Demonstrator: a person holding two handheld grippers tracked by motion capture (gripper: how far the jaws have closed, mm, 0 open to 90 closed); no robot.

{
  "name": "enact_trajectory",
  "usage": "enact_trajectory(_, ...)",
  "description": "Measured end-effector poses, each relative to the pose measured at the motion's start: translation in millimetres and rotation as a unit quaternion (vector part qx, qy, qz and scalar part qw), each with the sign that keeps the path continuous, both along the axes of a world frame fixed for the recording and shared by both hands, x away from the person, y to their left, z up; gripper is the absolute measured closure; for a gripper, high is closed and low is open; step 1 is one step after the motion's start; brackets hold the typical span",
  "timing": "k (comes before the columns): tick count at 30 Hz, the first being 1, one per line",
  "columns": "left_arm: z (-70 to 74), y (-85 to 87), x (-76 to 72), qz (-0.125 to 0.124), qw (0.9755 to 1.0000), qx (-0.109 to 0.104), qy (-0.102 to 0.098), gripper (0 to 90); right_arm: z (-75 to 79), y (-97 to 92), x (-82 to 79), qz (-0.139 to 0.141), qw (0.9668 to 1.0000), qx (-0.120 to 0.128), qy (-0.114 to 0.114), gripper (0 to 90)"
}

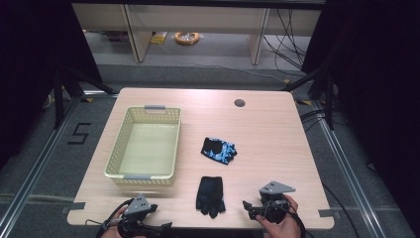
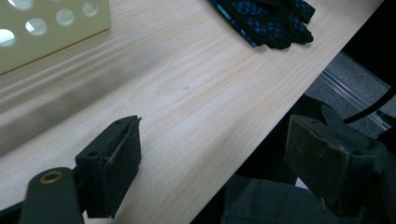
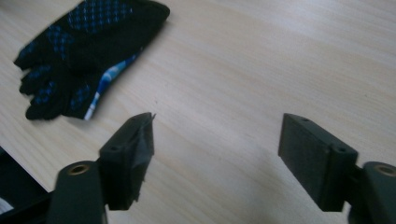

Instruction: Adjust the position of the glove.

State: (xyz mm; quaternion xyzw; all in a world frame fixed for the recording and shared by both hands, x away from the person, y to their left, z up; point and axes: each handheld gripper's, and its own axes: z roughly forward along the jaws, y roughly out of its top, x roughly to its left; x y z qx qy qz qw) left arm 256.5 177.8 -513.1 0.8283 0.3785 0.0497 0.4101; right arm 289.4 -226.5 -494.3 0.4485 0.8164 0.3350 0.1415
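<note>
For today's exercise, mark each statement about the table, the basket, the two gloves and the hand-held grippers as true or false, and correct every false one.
1. The basket holds one glove. False: nothing lies in it; both gloves lie on the table.
2. The black glove lies nearer the person than the blue patterned glove. True.
3. The left hand-held gripper is shut on the black glove. False: its jaws stand apart with nothing between them.
4. The right hand-held gripper is open. True.
5. The basket stands to the right of the gloves. False: it stands to their left.
</note>
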Motion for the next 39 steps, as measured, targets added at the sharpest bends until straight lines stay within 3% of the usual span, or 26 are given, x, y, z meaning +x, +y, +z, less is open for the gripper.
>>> enact_trajectory(1,-0.4,-0.5,0.0,0.003,1.0000,-0.002,-0.001,18.0,1.3,1.0,-1.8,-0.008,0.9998,-0.007,0.017,30.9)
enact_trajectory(2,-0.4,-0.3,0.2,0.002,1.0000,-0.001,0.000,18.0,0.1,-0.7,-1.1,0.002,0.9997,-0.019,0.014,30.8)
enact_trajectory(4,-0.6,-0.7,0.2,0.003,1.0000,-0.001,0.000,18.0,1.0,0.1,-1.9,-0.003,0.9997,-0.011,0.021,32.1)
enact_trajectory(8,-1.5,-2.3,0.0,0.008,0.9999,-0.007,0.001,18.0,-0.1,-1.2,0.2,0.018,0.9997,-0.014,0.007,33.1)
enact_trajectory(15,-1.7,-2.4,0.2,0.007,1.0000,-0.004,0.002,18.0,-0.1,-0.2,0.2,0.020,0.9997,-0.009,0.010,33.1)
enact_trajectory(16,-1.2,-1.0,1.0,0.003,1.0000,0.006,0.001,18.0,-0.3,-0.5,0.8,0.022,0.9997,-0.010,0.007,33.0)
enact_trajectory(19,-2.0,-1.3,1.4,0.005,0.9999,0.009,-0.001,18.0,0.7,0.0,0.4,0.019,0.9997,-0.006,0.010,32.9)
enact_trajectory(23,-2.7,-3.1,0.3,0.009,0.9999,-0.008,0.008,18.0,1.2,1.1,-0.3,0.013,0.9997,0.000,0.019,32.4)
enact_trajectory(25,-2.9,-2.6,0.9,0.010,0.9999,0.001,0.007,17.9,2.2,2.0,-0.3,0.016,0.9998,-0.001,0.015,32.4)
enact_trajectory(26,-3.1,-4.6,-0.1,0.014,0.9997,-0.014,0.011,18.0,1.8,2.6,0.3,0.022,0.9997,0.000,0.009,32.4)
enact_trajectory(31,-1.5,-4.6,2.1,-0.003,1.0000,0.004,0.003,18.0,4.6,6.8,3.0,0.030,0.9995,0.001,0.007,34.4)
enact_trajectory(32,-2.6,-8.3,2.2,0.013,0.9999,-0.003,0.002,18.0,6.0,9.5,3.9,0.033,0.9994,0.000,0.005,35.8)
enact_trajectory(33,-2.0,-8.8,2.2,0.006,0.9999,-0.012,-0.001,18.0,6.3,10.1,5.2,0.038,0.9992,-0.005,-0.003,36.0)
enact_trajectory(34,-1.4,-8.0,3.8,0.003,1.0000,0.006,-0.002,18.0,7.0,10.6,7.2,0.046,0.9989,-0.006,-0.010,36.5)
enact_trajectory(36,-0.5,-9.5,4.3,-0.003,1.0000,-0.002,-0.001,18.0,10.0,14.0,8.9,0.042,0.9991,0.000,-0.007,37.2)
enact_trajectory(37,-1.3,-12.6,4.2,0.008,0.9998,-0.015,-0.003,18.0,10.4,14.7,11.1,0.050,0.9987,-0.005,-0.012,37.6)
enact_trajectory(39,-0.4,-15.4,5.2,0.010,0.9997,-0.021,0.004,18.1,13.2,17.6,13.6,0.052,0.9985,-0.004,-0.015,38.5)
